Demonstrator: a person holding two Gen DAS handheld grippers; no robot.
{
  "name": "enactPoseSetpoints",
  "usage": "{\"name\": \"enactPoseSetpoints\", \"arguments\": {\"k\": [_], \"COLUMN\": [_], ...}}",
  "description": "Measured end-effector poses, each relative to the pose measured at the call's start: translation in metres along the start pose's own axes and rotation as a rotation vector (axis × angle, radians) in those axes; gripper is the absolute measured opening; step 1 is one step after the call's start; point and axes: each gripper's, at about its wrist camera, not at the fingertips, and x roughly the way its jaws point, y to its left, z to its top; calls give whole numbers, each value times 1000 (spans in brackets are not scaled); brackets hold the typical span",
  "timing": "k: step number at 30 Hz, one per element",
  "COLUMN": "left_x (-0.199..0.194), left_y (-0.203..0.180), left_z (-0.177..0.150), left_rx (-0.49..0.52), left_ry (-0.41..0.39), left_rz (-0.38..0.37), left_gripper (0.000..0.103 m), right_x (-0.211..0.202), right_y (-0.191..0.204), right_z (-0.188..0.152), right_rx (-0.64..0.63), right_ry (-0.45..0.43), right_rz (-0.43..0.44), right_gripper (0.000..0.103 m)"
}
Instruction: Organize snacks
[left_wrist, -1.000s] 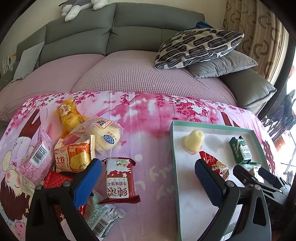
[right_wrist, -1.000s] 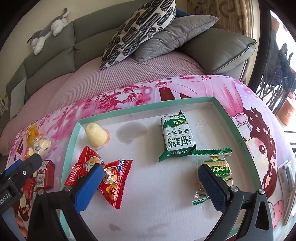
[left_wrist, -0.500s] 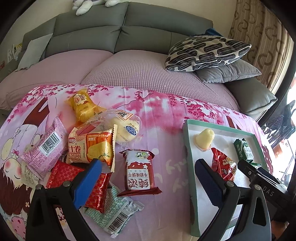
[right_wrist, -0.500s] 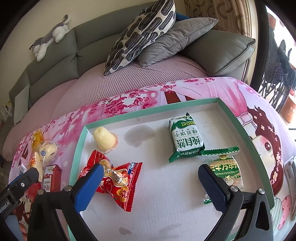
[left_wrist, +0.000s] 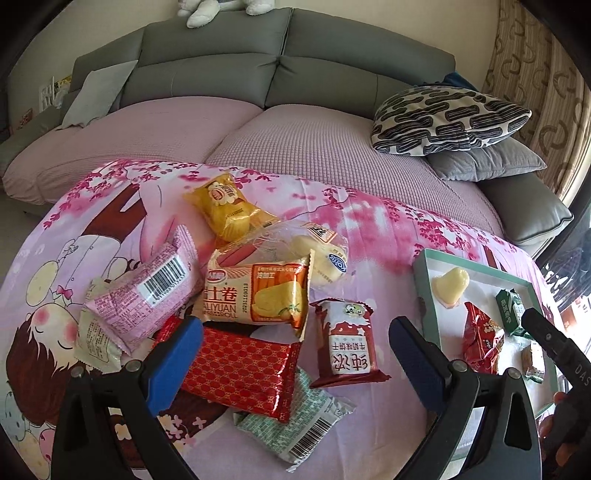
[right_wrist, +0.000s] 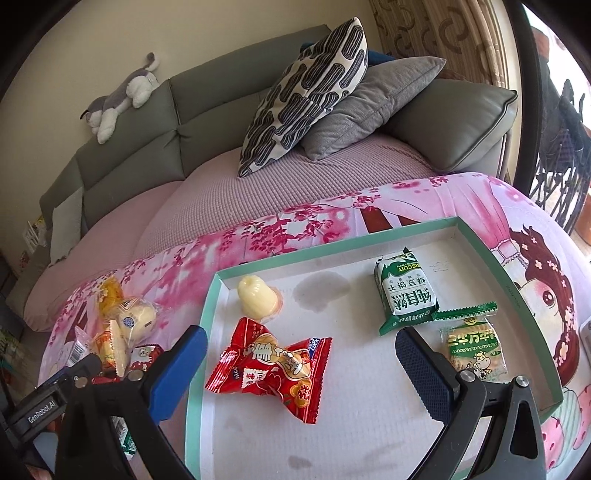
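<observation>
Hovering above the loose snack pile (left_wrist: 236, 295), the left gripper (left_wrist: 295, 360) has its blue pads spread wide and pinches nothing. Taking the green-rimmed tray (right_wrist: 218, 295) as the reference point, the pile lies outside it, off its short edge nearest the grey sofa's (left_wrist: 280, 70) middle, on the pink cartoon cloth (left_wrist: 369, 229). Nearest the tray stands the red-and-white biscuit packet (left_wrist: 345, 343); beyond it lie the red patterned packet (left_wrist: 240, 369), the orange roll-cake packet (left_wrist: 258, 295), the pink packet (left_wrist: 147, 291) with a barcode, the yellow packet (left_wrist: 225, 210) and a pale green packet (left_wrist: 299, 421) partly under the red one.

The right gripper (right_wrist: 295, 365) hangs over the tray, its pads likewise spread and empty. Inside the tray, a pale heart-shaped jelly cup (right_wrist: 256, 301) sits in the corner closest to the pile. The red candy bag (right_wrist: 273, 373) lies just beside it, between the open fingers in the right wrist view. A green-and-white biscuit packet (right_wrist: 404, 293) rests toward the tray's far half, with a small green cracker packet (right_wrist: 472, 345) touching its lower end.
</observation>
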Motion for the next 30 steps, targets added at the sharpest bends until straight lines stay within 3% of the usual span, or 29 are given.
{"name": "enactPoseSetpoints", "arguments": {"k": [2, 6, 11, 17, 23, 30], "left_x": [-3, -8, -9, -13, -17, -1], "left_y": [6, 20, 42, 74, 93, 95], "left_z": [1, 1, 0, -3, -8, -18], "left_rx": [-19, -70, -119, -167, -196, -200], "left_ry": [-4, -14, 1, 34, 53, 122], "left_rz": [10, 31, 25, 85, 100, 81], "left_gripper": [101, 100, 100, 100, 100, 100], "right_x": [-1, 3, -6, -12, -4, 16], "right_y": [6, 10, 33, 74, 112, 137], "right_z": [-2, -6, -7, -16, -35, -54], "right_rx": [-19, 2, -75, -173, -253, -305], "right_ry": [-2, 28, -9, -17, 46, 131], "right_rz": [-14, 38, 23, 120, 179, 189], "right_gripper": [103, 103, 103, 99, 98, 96]}}
